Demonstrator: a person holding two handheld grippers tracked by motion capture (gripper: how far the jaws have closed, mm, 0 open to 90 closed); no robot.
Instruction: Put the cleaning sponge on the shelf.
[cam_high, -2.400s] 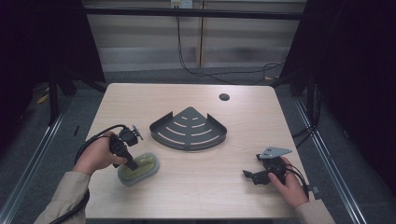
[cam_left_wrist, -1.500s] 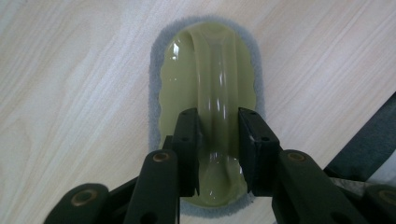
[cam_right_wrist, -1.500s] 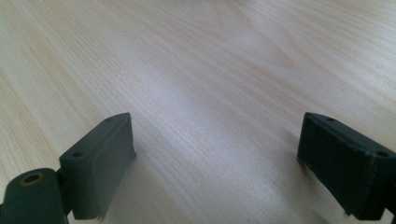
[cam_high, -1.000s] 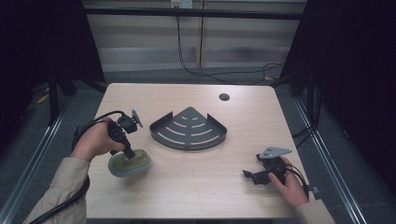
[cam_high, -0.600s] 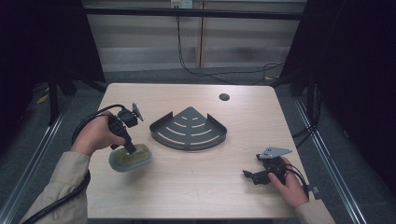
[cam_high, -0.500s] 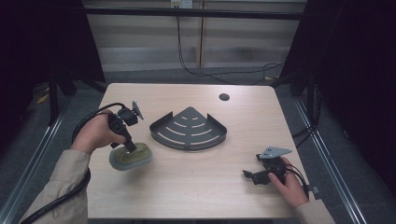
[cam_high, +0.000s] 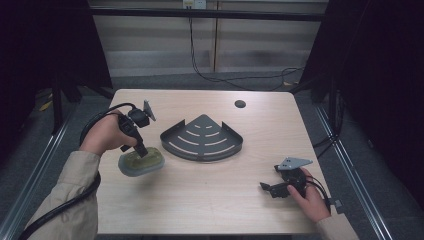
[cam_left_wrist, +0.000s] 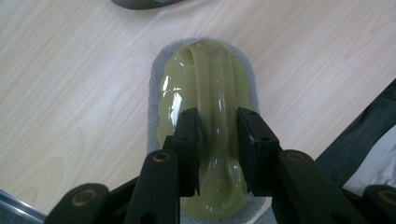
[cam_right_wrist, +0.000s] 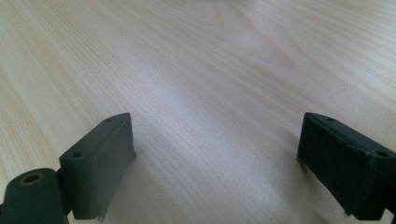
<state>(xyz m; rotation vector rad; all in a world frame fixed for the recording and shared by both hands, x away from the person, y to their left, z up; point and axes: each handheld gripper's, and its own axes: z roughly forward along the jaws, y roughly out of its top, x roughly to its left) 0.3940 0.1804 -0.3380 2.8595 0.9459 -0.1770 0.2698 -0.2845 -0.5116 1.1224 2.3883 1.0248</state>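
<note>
Olive scrubber (cam_left_wrist: 205, 98) clamped by left tool (cam_left_wrist: 217, 140) | rack (cam_high: 202, 137) at 2 o'clock | keep level, lift clear | right tool (cam_right_wrist: 217, 154) wide, idle.

Table evenly lit, surroundings dark; glare on scrubber (cam_left_wrist: 205, 93), perhaps overhead.

Scrubber (cam_high: 140, 164) left of rack (cam_high: 202, 139); both on table (cam_high: 210, 200)

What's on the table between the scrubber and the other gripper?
Nothing: in the high view only bare wooden table lies between the scrubber in the left gripper and the right gripper. The dark rack sits farther back.
</note>
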